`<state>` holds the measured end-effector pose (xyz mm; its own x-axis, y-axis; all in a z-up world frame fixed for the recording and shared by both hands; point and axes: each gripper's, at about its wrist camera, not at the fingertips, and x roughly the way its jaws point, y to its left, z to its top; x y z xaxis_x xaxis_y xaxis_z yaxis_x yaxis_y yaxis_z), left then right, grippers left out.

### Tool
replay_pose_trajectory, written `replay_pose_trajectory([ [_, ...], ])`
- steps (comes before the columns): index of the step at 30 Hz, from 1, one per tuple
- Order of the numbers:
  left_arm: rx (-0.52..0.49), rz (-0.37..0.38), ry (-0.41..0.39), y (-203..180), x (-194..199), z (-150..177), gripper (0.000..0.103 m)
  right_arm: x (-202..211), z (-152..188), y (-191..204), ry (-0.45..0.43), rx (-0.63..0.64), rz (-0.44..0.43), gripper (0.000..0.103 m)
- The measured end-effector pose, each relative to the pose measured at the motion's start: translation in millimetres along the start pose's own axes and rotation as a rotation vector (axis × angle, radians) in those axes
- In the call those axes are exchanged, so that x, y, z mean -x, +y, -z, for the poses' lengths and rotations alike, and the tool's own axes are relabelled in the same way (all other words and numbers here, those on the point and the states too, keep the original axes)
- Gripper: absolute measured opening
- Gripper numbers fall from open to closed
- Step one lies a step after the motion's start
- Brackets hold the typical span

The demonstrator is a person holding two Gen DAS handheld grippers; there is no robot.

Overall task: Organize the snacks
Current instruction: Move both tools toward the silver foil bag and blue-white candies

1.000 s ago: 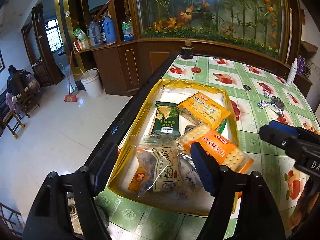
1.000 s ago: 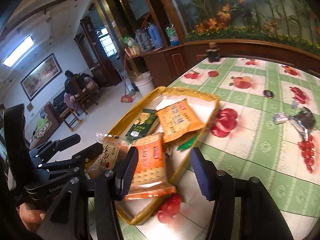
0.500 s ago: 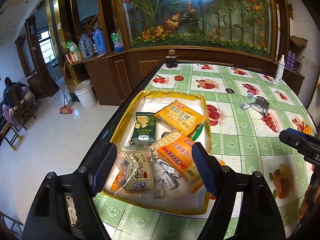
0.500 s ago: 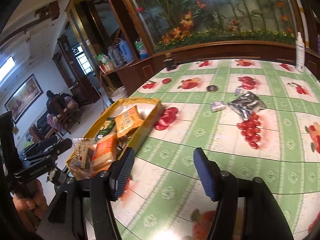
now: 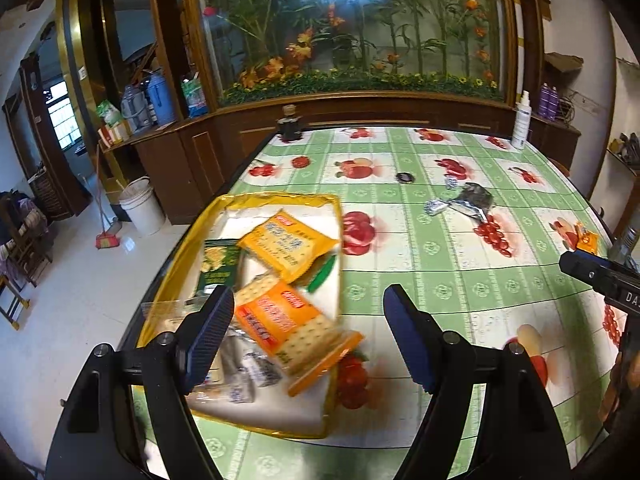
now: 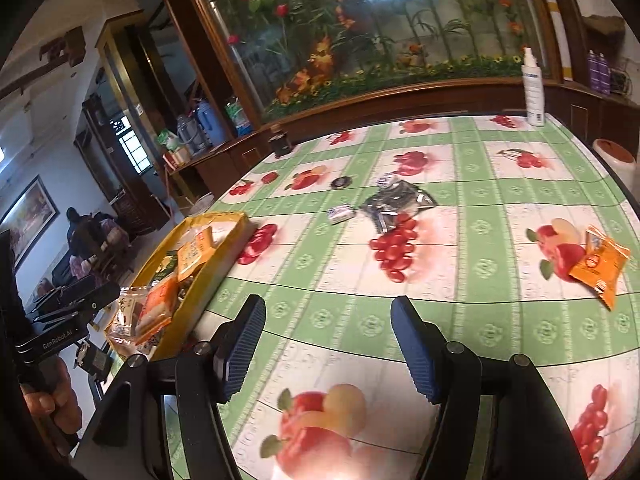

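Note:
A yellow-rimmed tray (image 5: 280, 199) at the table's left edge holds a yellow biscuit pack (image 5: 288, 246), an orange cracker pack (image 5: 288, 324), a green pack (image 5: 218, 260) and several small wrapped sweets. My left gripper (image 5: 310, 336) hangs open above the tray's near right corner with nothing between its pads. My right gripper (image 6: 328, 348) is open over bare tablecloth, right of the tray (image 6: 216, 276). A small orange snack packet (image 6: 600, 264) lies loose at the far right. A silver packet (image 6: 396, 200) and a small white sweet (image 6: 340, 213) lie mid-table.
A white spray bottle (image 6: 534, 92) and a dark jar (image 5: 289, 124) stand at the table's far edge, with a black disc (image 5: 405, 177) near the silver packet. A white pot (image 6: 614, 160) sits off the right edge. The floor drops away left of the tray.
Both grippers have swung right, so the tray has slid to the left in each view. The right jaws stand wider than a second ago. The loose orange packet has come into the right view.

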<state>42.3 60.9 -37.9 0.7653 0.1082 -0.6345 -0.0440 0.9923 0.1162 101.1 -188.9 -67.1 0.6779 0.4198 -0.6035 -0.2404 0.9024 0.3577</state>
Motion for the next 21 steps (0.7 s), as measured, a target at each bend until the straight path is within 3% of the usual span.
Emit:
replay_pose_trajectory([
  [11, -0.061, 0.083, 0.036, -50, -19, -14, 0.077, 13, 0, -41, -0.004, -0.044, 0.057, 0.069],
  [21, -0.084, 0.121, 0.056, -74, -36, -27, 0.077, 3, -8, -53, 0.019, -0.040, 0.065, 0.074],
])
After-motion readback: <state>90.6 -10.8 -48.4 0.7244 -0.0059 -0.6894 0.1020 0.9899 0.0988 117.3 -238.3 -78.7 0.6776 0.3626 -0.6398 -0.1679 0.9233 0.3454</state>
